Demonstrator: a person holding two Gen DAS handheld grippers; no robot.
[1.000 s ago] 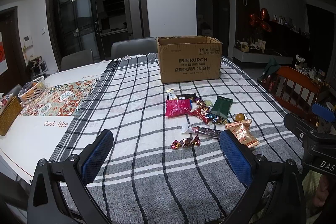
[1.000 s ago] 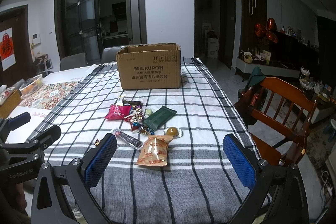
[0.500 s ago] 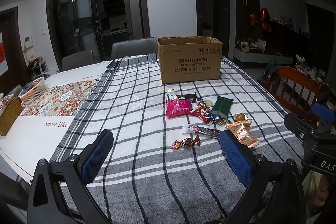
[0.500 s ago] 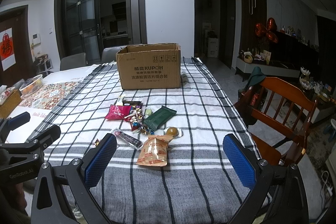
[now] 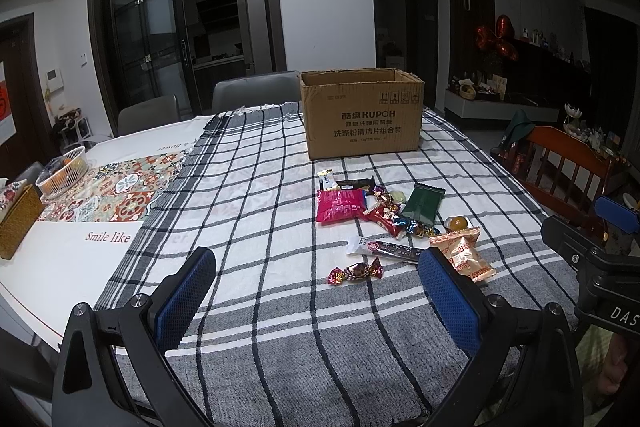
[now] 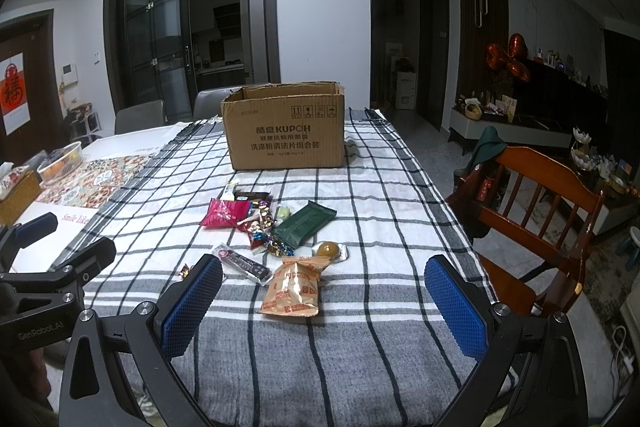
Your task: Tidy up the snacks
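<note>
I hold both tools level and low over the near edge of the tabletop (image 6: 360, 355), aimed at a scatter of snacks that lies in front of the open cardboard box (image 5: 362, 113). The left tool (image 5: 316, 297) has its blue pads spread wide, nothing between them; the right tool (image 6: 324, 301) is likewise parted and empty. Nearest the box sit a pink packet (image 5: 340, 205) and a dark green packet (image 6: 306, 227); farther from the box, toward me, lie a long dark bar (image 6: 242, 263), an orange biscuit bag (image 6: 294, 287), a round yellow sweet (image 6: 329, 249) and a twisted foil candy (image 5: 355, 270). The box stands upright with its flaps open, by my reading as the place the snacks belong. With nothing gripped, I judge sorting not yet begun. Both tools hang well short of the pile, angled forward along the checked cloth (image 5: 260, 187), side by side.
</note>
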